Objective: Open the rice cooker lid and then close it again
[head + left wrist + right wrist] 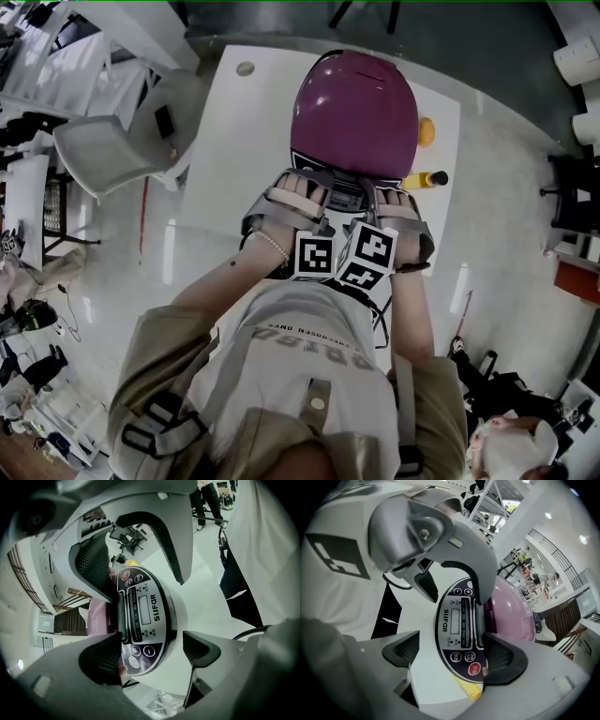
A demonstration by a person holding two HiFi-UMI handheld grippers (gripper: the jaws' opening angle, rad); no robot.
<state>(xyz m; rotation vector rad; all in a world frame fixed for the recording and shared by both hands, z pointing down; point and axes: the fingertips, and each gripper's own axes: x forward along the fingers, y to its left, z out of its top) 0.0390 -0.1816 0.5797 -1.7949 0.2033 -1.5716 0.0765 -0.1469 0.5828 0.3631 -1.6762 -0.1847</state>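
A purple-lidded rice cooker (354,112) stands on the white table (234,159) with its lid down. Both grippers sit side by side at its front, over the control panel (345,195). The left gripper (305,192) is open; in the left gripper view (150,656) its jaws stand wide apart with the black button panel (143,620) between them. The right gripper (389,202) is open too, and its jaws (454,656) straddle the same panel (459,625), the far pad close to the purple lid (511,613). Neither one clamps anything.
A yellow bottle with a black cap (424,180) and an orange round object (426,131) lie right of the cooker. A white chair (122,141) stands at the table's left side. A small round disc (246,68) lies at the far left corner.
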